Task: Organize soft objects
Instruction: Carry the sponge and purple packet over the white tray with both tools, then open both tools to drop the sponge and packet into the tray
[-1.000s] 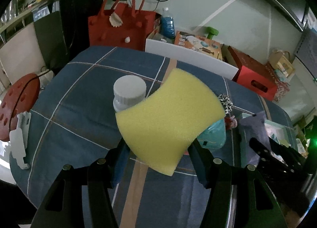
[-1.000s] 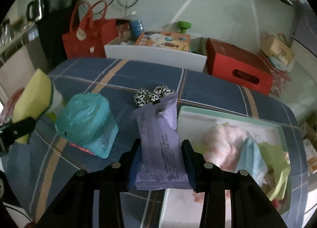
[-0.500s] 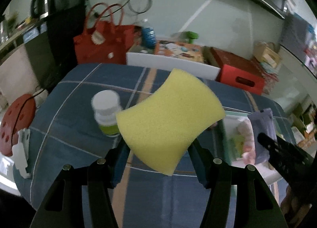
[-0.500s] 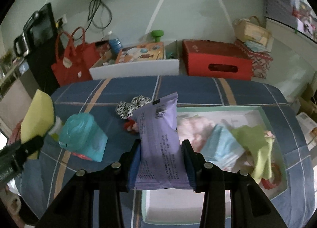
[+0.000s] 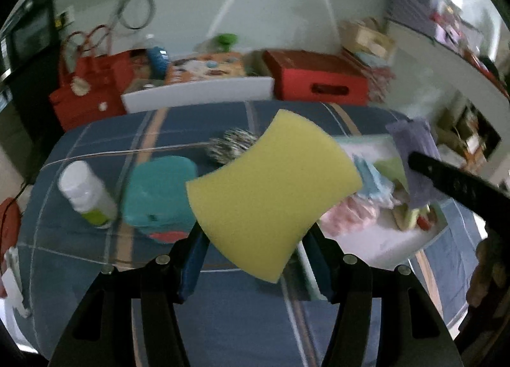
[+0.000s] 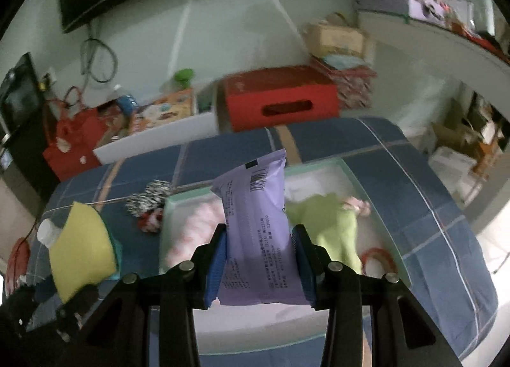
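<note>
Left gripper (image 5: pixel 255 236) clamps a yellow sponge (image 5: pixel 274 195) mid-frame, hiding the table behind; right gripper (image 6: pixel 259 255) clamps a purple packet (image 6: pixel 259 233) over the tray (image 6: pixel 376 198) (contents blurred).

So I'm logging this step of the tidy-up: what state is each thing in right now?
left claw: shut on the yellow sponge, held up
right claw: shut on the purple packet, above the tray
tray: holds soft items
white bottle: capped, upright
teal pouch: on the tablecloth
</note>
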`<move>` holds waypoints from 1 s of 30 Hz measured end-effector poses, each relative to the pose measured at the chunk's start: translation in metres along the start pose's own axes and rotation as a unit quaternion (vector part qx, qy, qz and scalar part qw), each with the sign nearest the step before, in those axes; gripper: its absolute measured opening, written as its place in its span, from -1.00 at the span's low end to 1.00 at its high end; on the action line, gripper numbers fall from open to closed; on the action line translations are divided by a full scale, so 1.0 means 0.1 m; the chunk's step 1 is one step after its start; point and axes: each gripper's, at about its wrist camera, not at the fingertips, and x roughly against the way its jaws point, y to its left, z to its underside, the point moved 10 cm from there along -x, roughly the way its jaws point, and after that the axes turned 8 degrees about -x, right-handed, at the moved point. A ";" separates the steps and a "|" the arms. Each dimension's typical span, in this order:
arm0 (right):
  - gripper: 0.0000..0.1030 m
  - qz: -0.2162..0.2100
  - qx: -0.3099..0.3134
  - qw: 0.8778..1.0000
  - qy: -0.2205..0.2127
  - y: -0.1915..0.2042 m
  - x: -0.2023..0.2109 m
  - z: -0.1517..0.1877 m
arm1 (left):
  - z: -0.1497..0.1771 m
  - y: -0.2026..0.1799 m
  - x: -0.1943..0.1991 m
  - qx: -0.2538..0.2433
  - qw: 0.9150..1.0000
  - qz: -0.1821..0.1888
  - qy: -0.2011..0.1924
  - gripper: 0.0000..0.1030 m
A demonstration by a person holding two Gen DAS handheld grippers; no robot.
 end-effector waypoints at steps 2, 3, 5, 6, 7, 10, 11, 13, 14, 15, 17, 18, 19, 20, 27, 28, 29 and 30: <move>-0.16 0.004 -0.016 1.000 0.009 -0.12 -0.03 0.02 | 0.03 -0.18 -0.09 -0.012 1.000 0.019 0.011 0.19; -0.16 0.008 -0.022 1.000 0.012 -0.18 -0.05 0.02 | 0.05 -0.27 -0.12 -0.017 0.999 0.030 0.016 0.19; -0.16 0.016 -0.027 0.999 0.021 -0.26 -0.10 0.05 | 0.10 -0.44 -0.20 -0.028 0.998 0.048 0.028 0.19; -0.16 0.019 -0.027 0.999 0.028 -0.28 -0.13 0.08 | 0.11 -0.51 -0.23 -0.034 0.997 0.052 0.033 0.19; -0.15 0.022 -0.026 0.999 0.038 -0.29 -0.18 0.12 | 0.13 -0.57 -0.26 -0.041 0.997 0.054 0.038 0.19; -0.15 0.026 -0.033 0.997 0.065 -0.35 -0.32 0.23 | 0.16 -0.71 -0.36 -0.058 0.996 0.056 0.048 0.19; -0.15 0.027 -0.037 0.996 0.071 -0.38 -0.36 0.25 | 0.17 -0.75 -0.38 -0.062 0.995 0.058 0.051 0.19; -0.15 0.028 -0.043 0.995 0.080 -0.43 -0.42 0.29 | 0.19 -0.82 -0.43 -0.066 0.994 0.068 0.059 0.19; -0.15 0.029 -0.045 0.995 0.083 -0.45 -0.43 0.31 | 0.21 -0.86 -0.46 -0.066 0.993 0.073 0.065 0.19; -0.15 0.030 -0.046 0.995 0.085 -0.46 -0.45 0.32 | 0.24 -0.90 -0.49 -0.066 0.992 0.079 0.071 0.19; -0.15 0.031 -0.048 0.994 0.091 -0.48 -0.47 0.35 | 0.28 -0.95 -0.55 -0.067 0.991 0.086 0.082 0.19; -0.15 0.031 -0.049 0.994 0.093 -0.49 -0.49 0.36 | 0.31 -0.97 -0.58 -0.066 0.990 0.089 0.088 0.19; -0.15 0.032 -0.051 0.994 0.096 -0.50 -0.51 0.37 | 0.32 -0.99 -0.62 -0.064 0.989 0.091 0.094 0.19; -0.15 0.033 -0.052 0.993 0.099 -0.51 -0.53 0.39 | 0.33 -0.99 -0.65 -0.063 0.989 0.091 0.098 0.19; -0.15 0.033 -0.052 0.991 0.120 -0.51 -0.65 0.48 | 0.41 -0.99 -0.87 -0.058 0.988 0.080 0.122 0.19; -0.15 0.033 -0.053 0.990 0.124 -0.51 -0.67 0.50 | 0.42 -0.99 -0.90 -0.059 0.987 0.080 0.125 0.19; -0.15 0.033 -0.054 0.990 0.128 -0.52 -0.69 0.52 | 0.42 -1.00 -0.90 -0.062 0.987 0.077 0.124 0.19; -0.15 0.032 -0.055 0.989 0.131 -0.52 -0.70 0.53 | 0.42 -1.01 -0.90 -0.066 0.987 0.076 0.124 0.19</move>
